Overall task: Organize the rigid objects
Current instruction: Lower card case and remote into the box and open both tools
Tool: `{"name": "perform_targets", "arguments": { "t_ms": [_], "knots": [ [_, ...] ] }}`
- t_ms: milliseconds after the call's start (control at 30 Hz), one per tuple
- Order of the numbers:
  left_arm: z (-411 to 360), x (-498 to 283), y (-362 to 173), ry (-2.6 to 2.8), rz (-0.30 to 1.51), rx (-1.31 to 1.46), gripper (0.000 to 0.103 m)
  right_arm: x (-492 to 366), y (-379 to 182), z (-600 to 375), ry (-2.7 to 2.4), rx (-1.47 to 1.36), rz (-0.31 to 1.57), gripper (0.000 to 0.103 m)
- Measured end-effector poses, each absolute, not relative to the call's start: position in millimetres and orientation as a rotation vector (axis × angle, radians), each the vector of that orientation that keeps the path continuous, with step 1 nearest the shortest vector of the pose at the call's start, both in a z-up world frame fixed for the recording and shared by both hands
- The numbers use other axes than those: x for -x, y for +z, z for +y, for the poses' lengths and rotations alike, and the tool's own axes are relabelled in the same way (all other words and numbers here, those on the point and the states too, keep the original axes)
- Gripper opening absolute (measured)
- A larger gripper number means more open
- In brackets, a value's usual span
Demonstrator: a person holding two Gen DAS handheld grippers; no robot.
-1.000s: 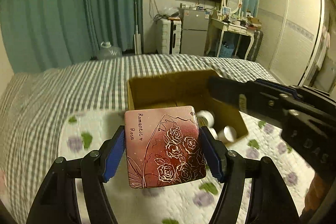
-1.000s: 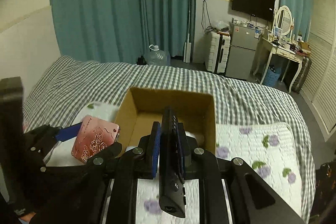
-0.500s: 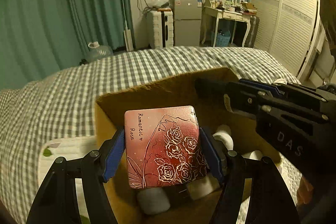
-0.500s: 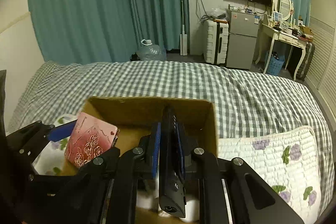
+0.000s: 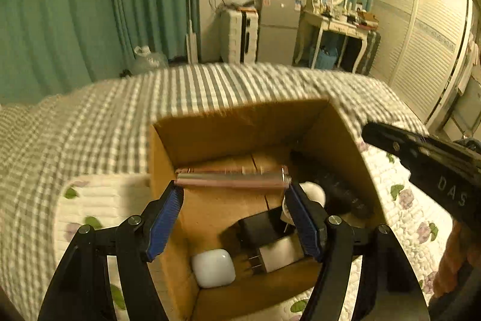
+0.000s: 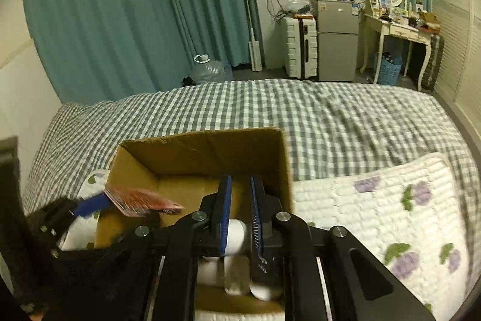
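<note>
Left gripper (image 5: 233,209): matte black angular arms, 2 fingers (image 5: 163,220) faced with ribbed blue pads, and round silver screw heads gleaming at each pivot. Over in the right wrist view, the right gripper (image 6: 240,211) shows the same black frame, blue ribbed pad edges and silver screws at the joints. From the left wrist view its black side carries pale letters reading "DAS", with a small screw near the tip. Bare skin of a hand (image 5: 458,256) shows at the lower right edge.

My left gripper (image 5: 233,185): jaws spread wide, tips pinching a flat case (image 5: 231,180) edge-on, angled downward. My right gripper (image 6: 240,194): jaws slightly parted, nothing between, pointing downward.
</note>
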State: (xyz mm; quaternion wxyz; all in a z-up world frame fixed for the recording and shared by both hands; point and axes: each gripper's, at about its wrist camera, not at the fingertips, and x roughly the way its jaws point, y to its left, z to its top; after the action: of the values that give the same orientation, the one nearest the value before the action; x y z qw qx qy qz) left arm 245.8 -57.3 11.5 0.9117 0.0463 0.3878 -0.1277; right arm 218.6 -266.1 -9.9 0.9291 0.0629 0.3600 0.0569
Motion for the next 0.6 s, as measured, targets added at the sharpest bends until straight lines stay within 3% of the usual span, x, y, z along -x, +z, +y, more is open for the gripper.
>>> {"name": "perform_targets", "arguments": {
  "t_ms": [167, 300, 333, 600],
  "knots": [
    [-52.8, -230.4, 56.0, -0.253, 0.752, -0.06, 0.073, -191.5, 28.5, -269.2, 0.089, -0.084, 0.713, 0.013],
    [-54.7, -220.6, 84.1, -0.255, 0.711, -0.069, 0.074, -165.6, 59.4, -269.4, 0.068, -0.06, 0.685, 0.036],
    [-55.7, -219.7, 87.7, -0.254, 0.706, -0.076, 0.074, -160.2, 65.1, -269.6, 0.069, -0.061, 0.681, 0.036],
    [-63.1, -228.8, 57.1, -0.268, 0.777, -0.12, 0.074, -148.9, 60.5, -277.1, 0.082, -0.062, 0.681, 0.04]
  ]
}}
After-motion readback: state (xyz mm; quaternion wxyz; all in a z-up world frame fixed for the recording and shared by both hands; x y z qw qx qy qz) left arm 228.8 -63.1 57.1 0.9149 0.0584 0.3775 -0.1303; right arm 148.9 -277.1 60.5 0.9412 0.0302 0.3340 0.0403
